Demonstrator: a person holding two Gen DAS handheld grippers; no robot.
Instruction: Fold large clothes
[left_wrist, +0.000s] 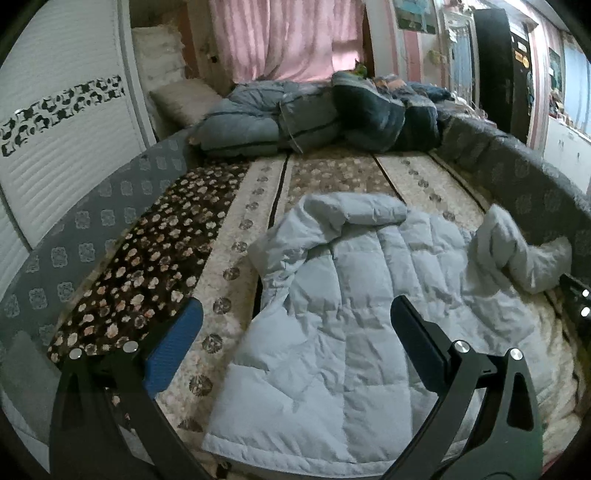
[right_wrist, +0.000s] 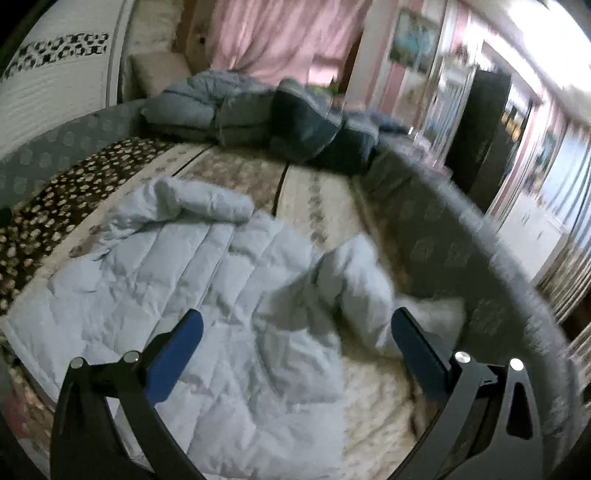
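Observation:
A pale blue quilted down jacket (left_wrist: 354, 317) lies spread on the patterned bed cover, hem toward me, one sleeve folded over at the top and the other (left_wrist: 517, 251) bunched at the right by the padded rail. My left gripper (left_wrist: 295, 314) is open and empty above the jacket's lower left part. In the right wrist view the jacket (right_wrist: 177, 288) fills the left and middle. My right gripper (right_wrist: 295, 325) is open and empty above its right side, close to the bunched sleeve (right_wrist: 358, 280). The right gripper's body (left_wrist: 576, 299) shows at the left wrist view's right edge.
The bed has a floral cover (left_wrist: 332, 170) and a grey padded rail (left_wrist: 524, 184) curving round its right side and a similar one (left_wrist: 92, 221) at the left. A heap of blue-grey and dark bedding (left_wrist: 317, 114) lies at the far end. A white ribbed wardrobe (left_wrist: 55, 110) stands at left.

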